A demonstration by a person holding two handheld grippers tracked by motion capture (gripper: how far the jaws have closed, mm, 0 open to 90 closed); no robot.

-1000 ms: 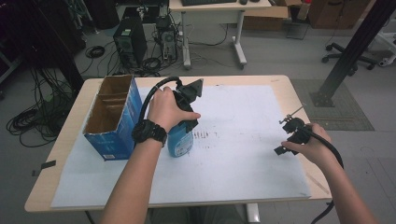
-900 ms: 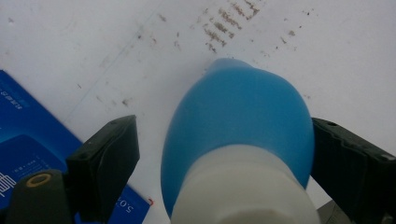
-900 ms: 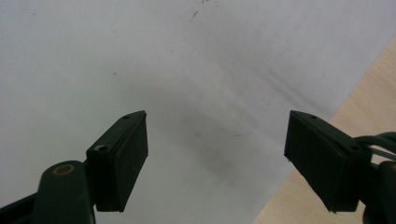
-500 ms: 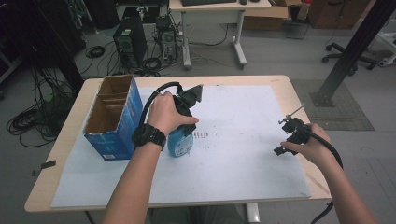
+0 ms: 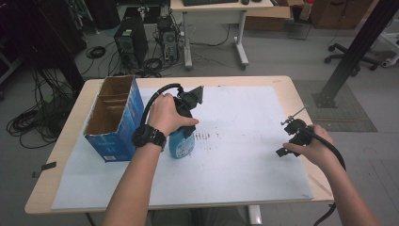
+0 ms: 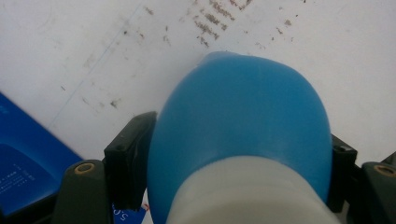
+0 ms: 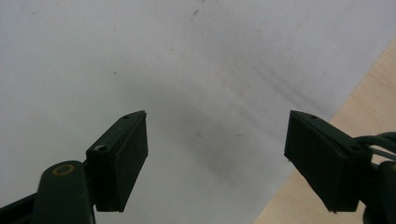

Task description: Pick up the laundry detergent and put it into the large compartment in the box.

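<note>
The blue bottle (image 5: 181, 143) stands upright, long axis vertical; left tongs (image 6: 233, 182), just closing, pinch it; right tongs (image 7: 217, 158) spread.

One blue bottle (image 5: 182, 141) stood on the table (image 5: 282, 84), and one open blue cardboard box (image 5: 114, 117) stood to its left. One white sheet (image 5: 244, 122) covered the tabletop. Two grippers were there, the left gripper (image 5: 187, 104) and the right gripper (image 5: 292, 137).
</note>
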